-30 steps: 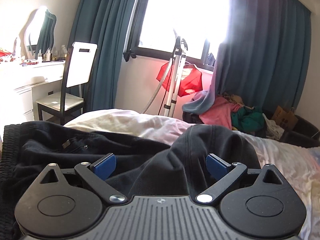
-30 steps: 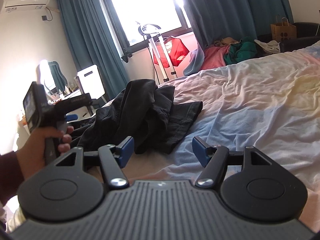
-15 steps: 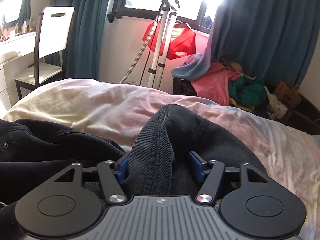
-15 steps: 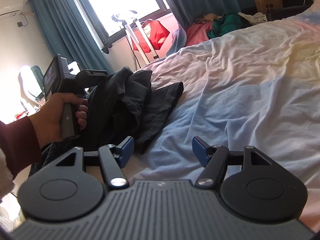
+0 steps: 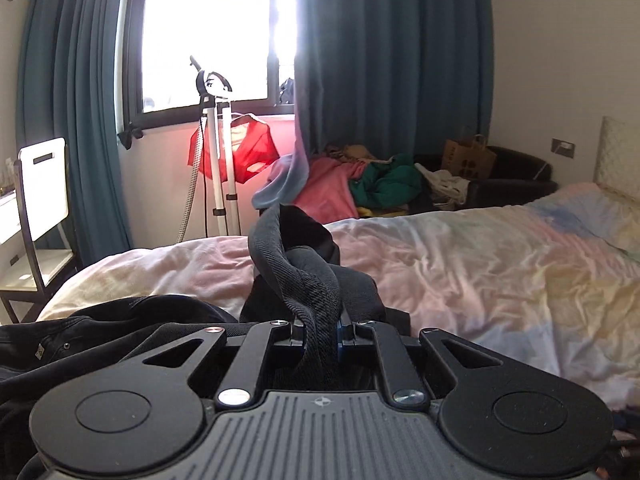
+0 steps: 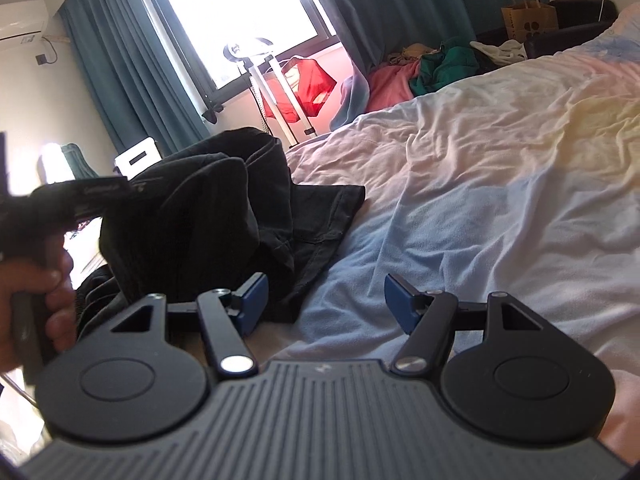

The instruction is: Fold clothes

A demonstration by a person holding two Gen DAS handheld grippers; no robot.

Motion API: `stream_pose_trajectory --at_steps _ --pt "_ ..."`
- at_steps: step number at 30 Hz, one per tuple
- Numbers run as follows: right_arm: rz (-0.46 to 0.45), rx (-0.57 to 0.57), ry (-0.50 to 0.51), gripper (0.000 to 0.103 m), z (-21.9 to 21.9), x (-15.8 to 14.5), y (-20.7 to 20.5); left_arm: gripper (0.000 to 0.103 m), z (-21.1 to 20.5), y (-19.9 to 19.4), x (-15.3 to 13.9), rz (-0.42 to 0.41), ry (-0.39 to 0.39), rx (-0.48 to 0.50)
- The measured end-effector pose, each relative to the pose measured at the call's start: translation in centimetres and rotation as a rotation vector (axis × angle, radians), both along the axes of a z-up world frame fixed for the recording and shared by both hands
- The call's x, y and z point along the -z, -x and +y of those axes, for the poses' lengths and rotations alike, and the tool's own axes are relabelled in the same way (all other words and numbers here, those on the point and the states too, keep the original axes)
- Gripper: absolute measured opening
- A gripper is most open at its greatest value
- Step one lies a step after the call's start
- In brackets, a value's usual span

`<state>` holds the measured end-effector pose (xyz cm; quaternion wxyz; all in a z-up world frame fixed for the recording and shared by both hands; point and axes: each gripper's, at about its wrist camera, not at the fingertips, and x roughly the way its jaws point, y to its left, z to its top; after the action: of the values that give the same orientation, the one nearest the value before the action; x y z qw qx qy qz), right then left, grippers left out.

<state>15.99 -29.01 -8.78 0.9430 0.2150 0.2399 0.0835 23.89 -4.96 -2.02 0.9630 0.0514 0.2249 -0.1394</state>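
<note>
A pair of black trousers (image 6: 224, 216) lies bunched on the near left part of the bed. My left gripper (image 5: 320, 330) is shut on a thick fold of the black trousers (image 5: 304, 280), which rises in a loop above the fingers. From the right wrist view, the left gripper (image 6: 80, 196) shows blurred at the left, held in a person's hand (image 6: 36, 300), with the cloth pulled up beside it. My right gripper (image 6: 322, 300) stands open over the pale blue sheet, just right of a trouser leg's hem, with nothing between its fingers.
The bed (image 5: 500, 264) has a rumpled pastel sheet stretching right and back. Beyond its far edge stand a garment steamer (image 5: 218, 152), a heap of coloured clothes (image 5: 360, 188), a brown paper bag (image 5: 468, 156) and a dark armchair. A white chair (image 5: 40, 192) is at the left.
My left gripper has shut on the fold of the trousers and lifted it, pulling the cloth up. The right gripper stayed open and shifted slightly closer to the hem.
</note>
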Motion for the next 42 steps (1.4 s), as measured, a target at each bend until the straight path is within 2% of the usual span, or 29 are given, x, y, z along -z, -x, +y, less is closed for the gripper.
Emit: stream_pose_trajectory --at_steps 10,13,21,25,31,37,40,42 --pt "-0.031 0.028 -0.008 0.068 -0.8 -1.1 2.3 0.012 -0.9 14.6 8.2 0.079 -0.080 0.105" --pt "-0.021 0.017 0.000 0.068 -0.5 -0.9 2.5 0.013 -0.4 14.6 9.8 0.107 -0.049 0.071" --pt "-0.026 -0.039 0.042 0.068 0.9 -0.6 2.6 0.017 0.4 14.5 9.0 0.090 0.066 0.034" --pt "-0.045 -0.072 0.035 0.068 1.2 -0.5 2.9 0.017 0.1 14.5 9.1 0.104 0.056 0.026" --pt "-0.075 -0.144 0.018 0.067 2.6 -1.1 3.3 0.019 0.2 13.4 10.0 0.127 0.112 0.044" --pt "-0.106 -0.265 0.090 0.067 6.8 -4.7 1.1 0.020 1.1 12.2 11.3 0.137 0.178 0.097" --pt "-0.108 -0.324 0.055 0.067 9.5 -7.2 -1.9 0.020 1.7 11.5 11.7 0.153 0.220 0.119" --pt "-0.068 -0.345 -0.015 0.067 11.1 -8.3 -5.0 0.020 2.1 11.3 11.8 0.163 0.251 0.128"
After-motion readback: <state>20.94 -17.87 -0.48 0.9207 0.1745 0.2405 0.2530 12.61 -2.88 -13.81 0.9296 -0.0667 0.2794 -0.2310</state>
